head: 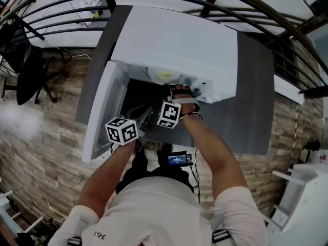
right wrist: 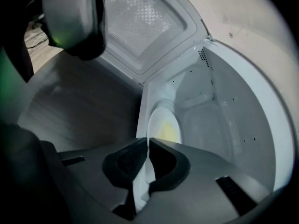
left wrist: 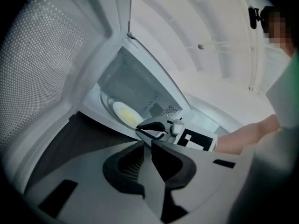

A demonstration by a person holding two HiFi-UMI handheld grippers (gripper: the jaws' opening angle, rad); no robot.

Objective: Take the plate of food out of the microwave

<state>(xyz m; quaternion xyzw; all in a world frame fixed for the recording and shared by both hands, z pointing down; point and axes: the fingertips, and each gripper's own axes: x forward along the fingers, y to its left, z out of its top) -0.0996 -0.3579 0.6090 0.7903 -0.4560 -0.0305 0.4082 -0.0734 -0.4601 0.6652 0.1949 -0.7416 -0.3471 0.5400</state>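
The plate (right wrist: 158,120) of yellow food (right wrist: 170,132) is being held inside the microwave (head: 174,40), near the front of the cavity. Its rim is being pinched by the right tool (right wrist: 148,140), jaws almost together. The left tool (left wrist: 149,143) is being held outside by the open door (head: 100,109), with its jaws a crack apart on nothing.

Smooth white shells, matt dark surroundings

The white box-shaped microwave (head: 174,45) looks like smooth painted metal. Its white door (right wrist: 140,17) has a finely perforated screen. The round white plate (right wrist: 161,112) is glossy, the dark grey tabletop (head: 251,114) matt, and the brown plank floor (head: 46,132) rough, wood-like.
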